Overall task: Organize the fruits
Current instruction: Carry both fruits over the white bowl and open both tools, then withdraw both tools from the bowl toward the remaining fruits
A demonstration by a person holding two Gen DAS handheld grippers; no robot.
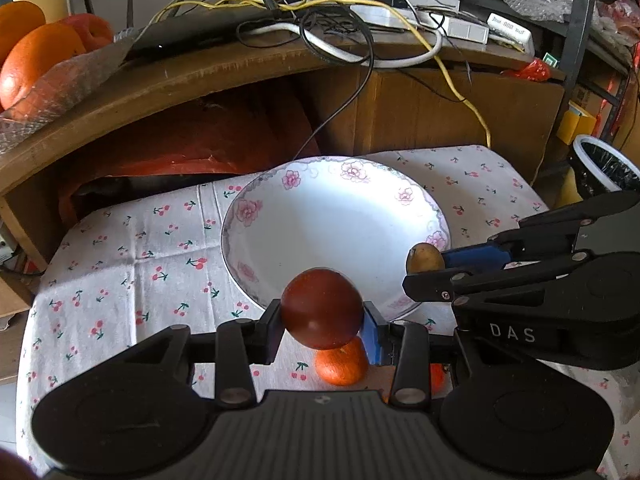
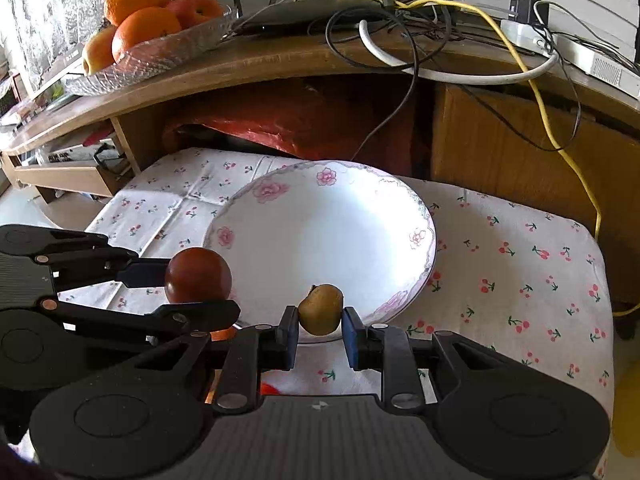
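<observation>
1. A curved wooden shelf [image 2: 280, 60] is seen behind a cherry-print cloth [image 2: 520, 248].
2. Tangled cables [image 2: 400, 12], among them a yellow cable [image 1: 452, 80], are spread across it.
3. A red bag [image 1: 192, 136] is tucked underneath.
4. Bright daylight is cast over the cloth.

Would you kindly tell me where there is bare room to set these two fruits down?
The white plate is bare across its whole well. The cherry-print cloth lies open right of the plate, and again on its left. It is crowded at the near edge, where the left claw, the right claw and an orange fruit sit together.
</observation>
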